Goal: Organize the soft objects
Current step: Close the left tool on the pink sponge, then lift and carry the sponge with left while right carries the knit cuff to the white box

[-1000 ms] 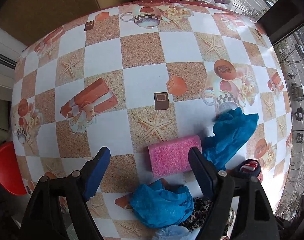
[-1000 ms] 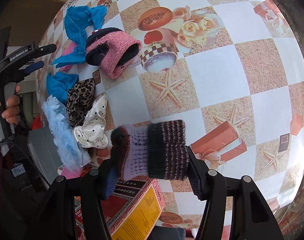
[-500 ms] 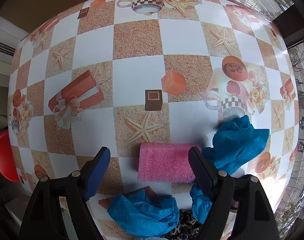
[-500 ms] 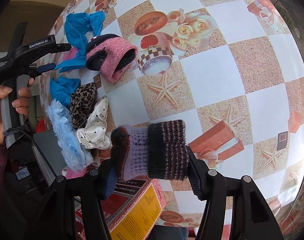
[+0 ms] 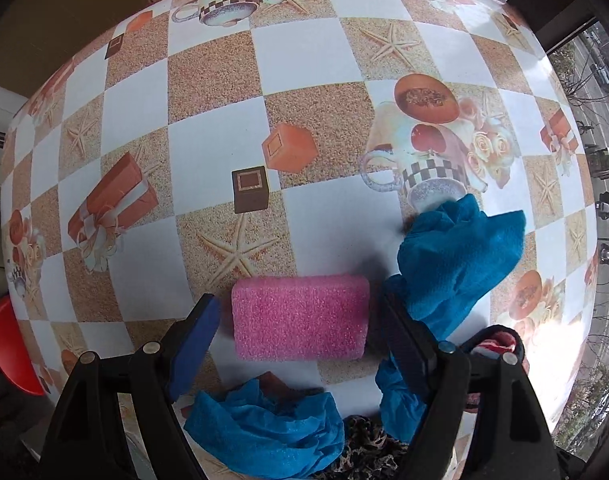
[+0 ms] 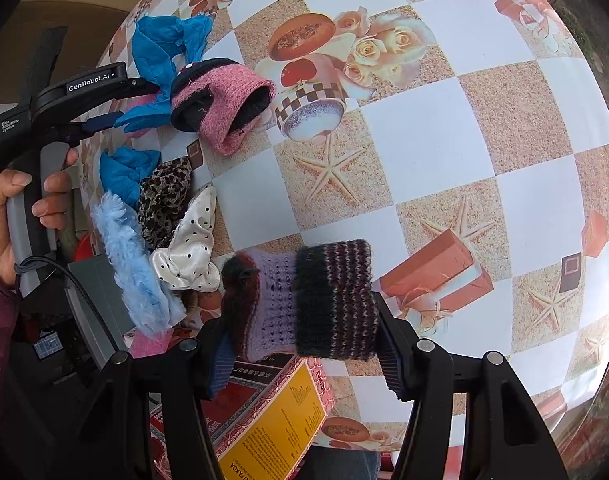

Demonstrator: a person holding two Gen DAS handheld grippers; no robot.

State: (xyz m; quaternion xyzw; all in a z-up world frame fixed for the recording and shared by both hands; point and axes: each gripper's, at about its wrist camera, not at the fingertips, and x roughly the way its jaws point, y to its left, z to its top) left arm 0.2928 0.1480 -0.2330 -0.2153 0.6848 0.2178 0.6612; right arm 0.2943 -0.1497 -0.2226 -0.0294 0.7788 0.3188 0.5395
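Note:
A pink sponge lies flat on the patterned tablecloth. My left gripper points down and straddles it, open, with a small gap at the left pad. Crumpled blue cloths lie to its right and near side. In the right wrist view my right gripper is shut on a knitted purple and dark striped cuff, held above the table edge. A hand holds the left gripper's handle at far left.
A pink knitted hat, a leopard scrunchie, a white dotted bow and a fluffy light-blue piece lie along the table's left edge. A red and yellow box sits below my right gripper. A red stool stands off the table.
My left gripper has come down and shifted over the pink sponge, which now sits squarely between its fingers. The right gripper and its knitted cuff have not moved.

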